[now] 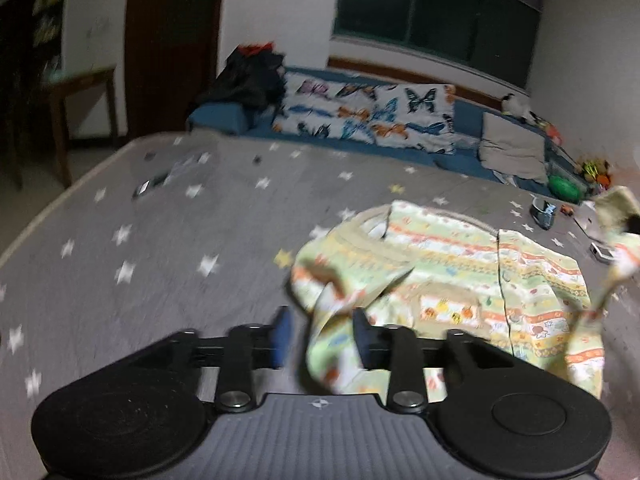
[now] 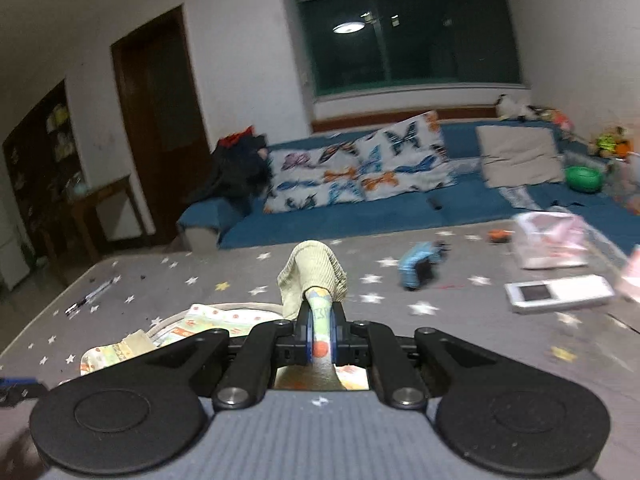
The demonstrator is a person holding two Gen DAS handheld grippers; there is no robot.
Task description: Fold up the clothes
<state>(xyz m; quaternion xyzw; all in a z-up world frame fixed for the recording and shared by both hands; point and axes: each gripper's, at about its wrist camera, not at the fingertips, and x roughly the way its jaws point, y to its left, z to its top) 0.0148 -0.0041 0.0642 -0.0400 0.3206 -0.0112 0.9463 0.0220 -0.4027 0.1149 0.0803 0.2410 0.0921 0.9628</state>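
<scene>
Pale green patterned child's top [image 1: 460,280] lies crumpled on grey star-print bedspread [image 1: 160,260] | right gripper [image 2: 321,330] pinches its ribbed-cuffed sleeve [image 2: 314,276], lifted, likely to fold inward | left gripper [image 1: 320,336] gapes wide around near-left sleeve, nothing clamped

Garment [image 1: 452,276]: pale green-yellow, orange and white printed bands. Bedsheet [image 1: 180,260]: grey, white stars, some yellow. Sofa [image 2: 360,216]: blue. Pillows [image 2: 360,172]: white, blue and orange butterflies. Cushion [image 2: 520,156]: beige. Bowl [image 2: 584,178]: green.
</scene>
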